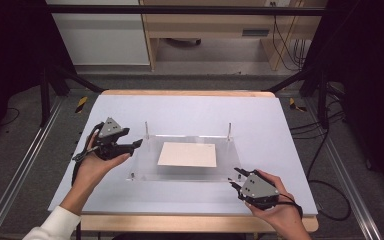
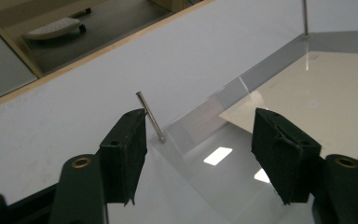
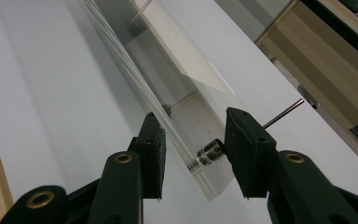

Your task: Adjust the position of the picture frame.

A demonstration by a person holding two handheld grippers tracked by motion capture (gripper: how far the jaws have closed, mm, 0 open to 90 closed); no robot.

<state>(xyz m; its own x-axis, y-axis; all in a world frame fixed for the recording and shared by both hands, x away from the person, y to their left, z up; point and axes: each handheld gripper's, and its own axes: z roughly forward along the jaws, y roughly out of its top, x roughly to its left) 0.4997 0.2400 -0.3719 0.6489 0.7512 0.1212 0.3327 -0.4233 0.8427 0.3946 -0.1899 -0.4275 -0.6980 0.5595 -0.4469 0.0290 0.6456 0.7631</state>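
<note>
The clear, rigid acrylic plate (image 1: pixel 145 165) with thin metal corner pins, lying mid-table (image 1: pixel 190 115), likely slippery and scratch-prone, is best held at its edges: right hand-held gripper (image 3: pixel 193 154) spread astride its near corner, left hand-held gripper (image 2: pixel 200 149) spread beside its far-left pin (image 2: pixel 150 116).

The pale surface (image 1: pixel 190 107) at which I work has a wooden edge (image 1: pixel 190 93) on its far side. Metal rails (image 1: pixel 17 172) run along the grey floor (image 1: pixel 10 145) to the left and right. Striped tape (image 1: pixel 81 103) marks the floor near both far corners. Farther off stand a white panel (image 1: pixel 100 35) on the left, a wooden desk (image 1: pixel 205 25), and hanging cables (image 1: pixel 290 45) on the right.
</note>
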